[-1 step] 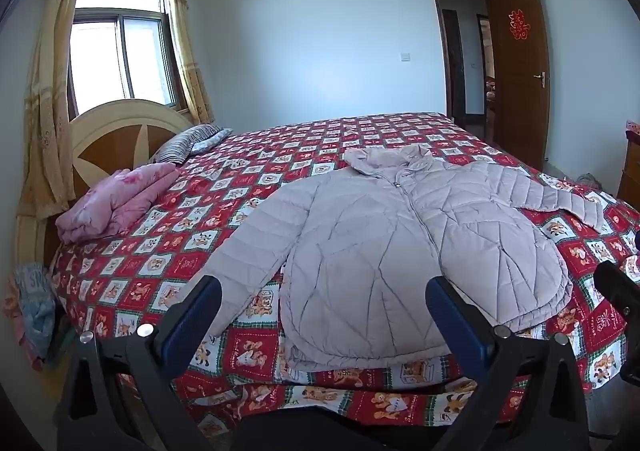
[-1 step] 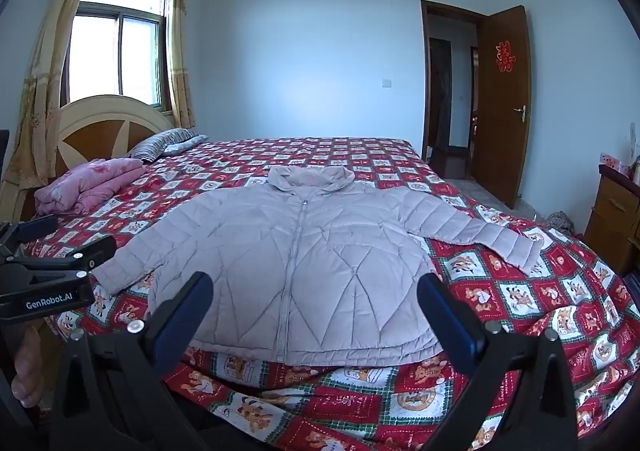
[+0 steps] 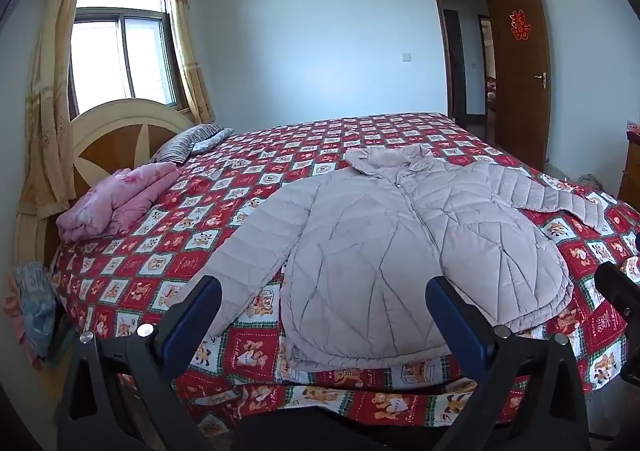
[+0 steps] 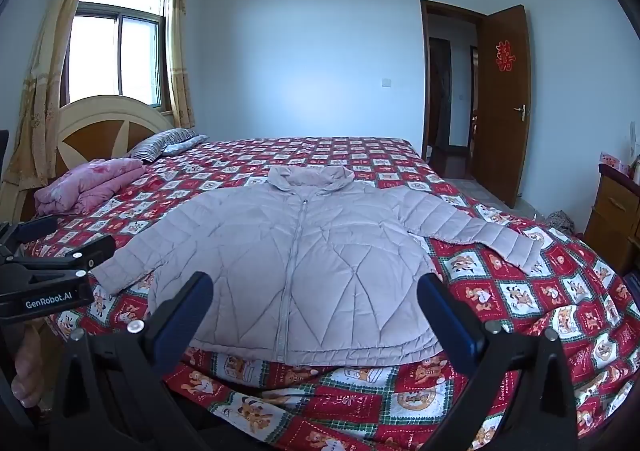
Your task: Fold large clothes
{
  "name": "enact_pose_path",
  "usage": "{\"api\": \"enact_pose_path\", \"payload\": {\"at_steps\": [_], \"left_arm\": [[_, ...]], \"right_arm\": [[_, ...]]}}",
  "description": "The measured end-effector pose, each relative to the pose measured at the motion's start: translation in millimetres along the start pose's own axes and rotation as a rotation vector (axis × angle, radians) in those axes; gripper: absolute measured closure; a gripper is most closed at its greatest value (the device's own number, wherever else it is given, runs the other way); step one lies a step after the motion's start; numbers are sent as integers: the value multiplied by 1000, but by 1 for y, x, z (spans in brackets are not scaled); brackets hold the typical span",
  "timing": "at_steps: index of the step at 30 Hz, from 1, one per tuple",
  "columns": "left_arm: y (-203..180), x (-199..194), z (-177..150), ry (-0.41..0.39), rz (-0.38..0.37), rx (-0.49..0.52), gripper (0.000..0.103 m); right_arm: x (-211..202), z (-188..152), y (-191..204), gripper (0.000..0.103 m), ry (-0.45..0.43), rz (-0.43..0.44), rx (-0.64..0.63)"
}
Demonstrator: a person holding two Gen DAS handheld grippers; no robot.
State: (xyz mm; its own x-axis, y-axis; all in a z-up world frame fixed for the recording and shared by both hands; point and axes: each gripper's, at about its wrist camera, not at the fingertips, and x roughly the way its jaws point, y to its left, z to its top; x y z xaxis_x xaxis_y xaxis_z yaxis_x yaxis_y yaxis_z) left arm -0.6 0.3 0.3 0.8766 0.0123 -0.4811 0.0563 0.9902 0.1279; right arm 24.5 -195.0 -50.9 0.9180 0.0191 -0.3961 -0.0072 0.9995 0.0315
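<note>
A pale lilac quilted puffer jacket [image 3: 380,251] [image 4: 304,251] lies flat on the bed, front up and zipped. Its collar points to the far side, both sleeves are spread out, and its hem lies along the near edge. My left gripper [image 3: 322,285] hovers open before the hem's left half, with nothing between its blue pads. My right gripper [image 4: 314,279] stands open in front of the hem's middle, likewise holding nothing. In the right wrist view the left gripper's [image 4: 52,271] black body shows at the left edge, with a person's hand [image 4: 28,371] below it.
The bed's red checked bear-print quilt [image 3: 140,271] hangs over the near edge. A folded pink blanket [image 3: 112,203] and a striped pillow [image 3: 188,139] lie by the headboard. An open brown door [image 3: 520,71] and a wooden cabinet [image 4: 616,211] stand at the right. Cloth is heaped on the floor [image 3: 32,303] at the left.
</note>
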Motion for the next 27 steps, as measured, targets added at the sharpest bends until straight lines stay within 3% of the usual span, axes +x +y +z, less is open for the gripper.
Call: {"api": "enact_pose_path", "payload": {"at_steps": [27], "left_arm": [[8,3,5,-9,23,-1,1]], "right_arm": [[6,-4,0,0,18,3,6]]}}
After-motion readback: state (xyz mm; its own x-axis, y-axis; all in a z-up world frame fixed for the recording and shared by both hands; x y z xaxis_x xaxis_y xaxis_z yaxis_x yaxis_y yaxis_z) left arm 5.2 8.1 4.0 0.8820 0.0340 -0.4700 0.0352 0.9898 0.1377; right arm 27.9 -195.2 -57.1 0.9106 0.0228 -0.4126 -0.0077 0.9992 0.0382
